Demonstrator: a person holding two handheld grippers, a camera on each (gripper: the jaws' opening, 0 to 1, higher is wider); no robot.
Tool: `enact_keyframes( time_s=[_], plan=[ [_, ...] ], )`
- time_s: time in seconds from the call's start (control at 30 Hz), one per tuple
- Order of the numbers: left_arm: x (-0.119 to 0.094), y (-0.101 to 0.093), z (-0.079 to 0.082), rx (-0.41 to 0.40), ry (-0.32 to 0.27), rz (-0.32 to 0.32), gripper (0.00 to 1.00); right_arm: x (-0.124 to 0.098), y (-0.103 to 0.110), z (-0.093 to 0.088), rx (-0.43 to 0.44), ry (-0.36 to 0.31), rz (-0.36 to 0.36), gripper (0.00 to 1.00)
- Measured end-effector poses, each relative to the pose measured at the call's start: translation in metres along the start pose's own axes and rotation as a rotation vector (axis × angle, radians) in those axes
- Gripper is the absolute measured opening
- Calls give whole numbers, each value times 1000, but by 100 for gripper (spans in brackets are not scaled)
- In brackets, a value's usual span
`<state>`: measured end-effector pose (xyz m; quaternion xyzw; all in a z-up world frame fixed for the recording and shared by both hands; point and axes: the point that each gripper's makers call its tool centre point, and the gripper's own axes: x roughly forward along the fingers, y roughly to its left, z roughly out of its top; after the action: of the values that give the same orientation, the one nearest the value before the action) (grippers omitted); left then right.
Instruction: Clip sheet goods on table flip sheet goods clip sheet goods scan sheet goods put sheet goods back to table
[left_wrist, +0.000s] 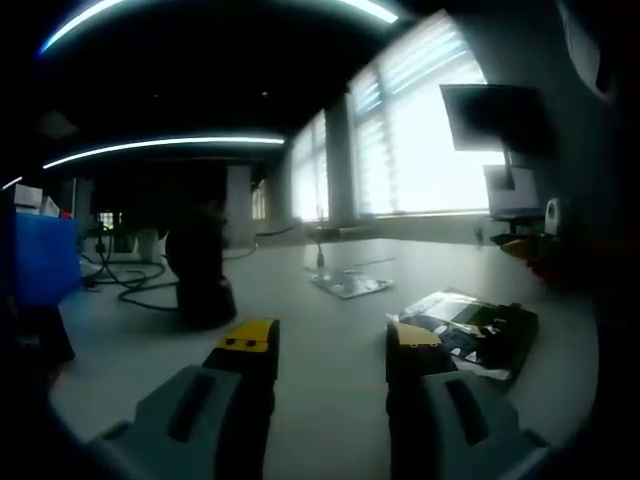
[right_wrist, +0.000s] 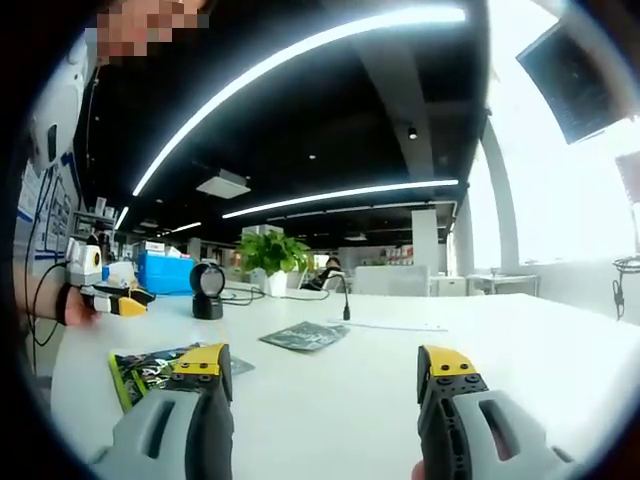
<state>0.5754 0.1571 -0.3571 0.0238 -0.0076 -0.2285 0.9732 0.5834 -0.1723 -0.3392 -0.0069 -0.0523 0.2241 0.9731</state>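
Both grippers, left (left_wrist: 331, 350) & right (right_wrist: 327, 372), gape empty over my counter (right_wrist: 340, 385); sheet goods (right_wrist: 150, 368) partly hidden behind jaw.

A broad white surface (right_wrist: 520, 350) runs through a dim open office under a dark ceiling (right_wrist: 330, 120) crossed by long curved white light strips (right_wrist: 300, 50). Tall bright windows with blinds (left_wrist: 420, 130) line one wall, and a leafy green potted plant (right_wrist: 270, 255) stands far back.

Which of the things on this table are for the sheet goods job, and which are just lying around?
For the job:
dark sheet packet
second sheet packet
black scanner
left gripper
right gripper

Lying about:
blue box
cables
potted plant
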Motion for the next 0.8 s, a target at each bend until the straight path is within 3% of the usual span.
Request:
enact_keyframes(
  time_s=[0.3,0.6,0.8],
  plan=[
    [0,0,0,2,1,1,35,1,0,-2,-1,8,-6,68],
    [0,0,-2,-7,8,1,35,5,15,-8,-93,61,4,64],
    [0,-1,-2,1,11,2,35,5,23,-5,-43,51,-7,63]
  ],
)
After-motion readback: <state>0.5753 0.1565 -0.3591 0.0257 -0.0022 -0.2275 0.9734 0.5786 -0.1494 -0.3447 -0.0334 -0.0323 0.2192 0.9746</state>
